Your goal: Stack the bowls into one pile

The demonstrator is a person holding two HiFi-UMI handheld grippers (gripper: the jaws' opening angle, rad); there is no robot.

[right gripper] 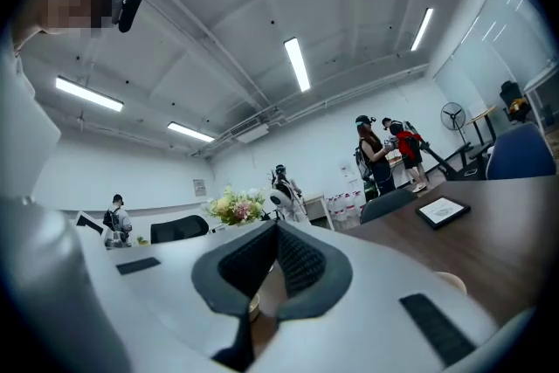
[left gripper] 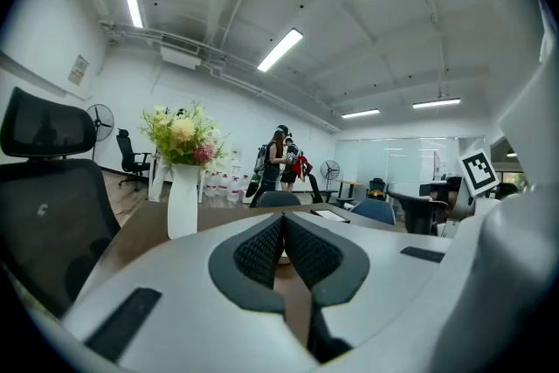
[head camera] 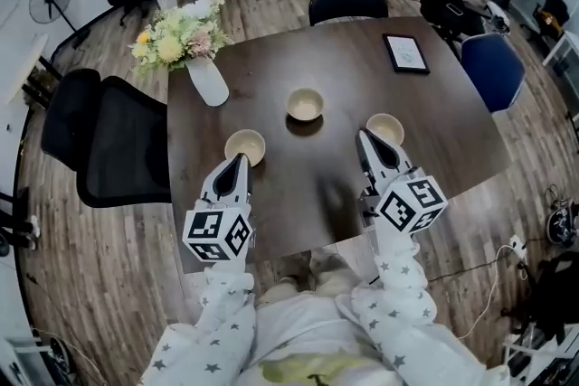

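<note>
Three tan bowls stand apart on the dark table (head camera: pixel 425 104): a left bowl (head camera: pixel 245 145), a middle bowl (head camera: pixel 306 104) farther back, and a right bowl (head camera: pixel 386 128). My left gripper (head camera: pixel 241 158) is shut and holds nothing; its tip is at the near rim of the left bowl. My right gripper (head camera: pixel 364 136) is also shut and holds nothing, its tip just left of the right bowl. In the left gripper view the jaws of the left gripper (left gripper: pixel 282 219) meet. The right gripper (right gripper: pixel 278 225) shows its jaws together too, with the right bowl (right gripper: pixel 451 279) peeking past its body.
A white vase of flowers (head camera: pixel 206 79) stands at the table's back left, a tablet (head camera: pixel 406 52) at the back right. Black chairs (head camera: pixel 109 140) sit left, another (head camera: pixel 348 3) behind, a blue chair (head camera: pixel 493 68) right. People stand far back (left gripper: pixel 275 162).
</note>
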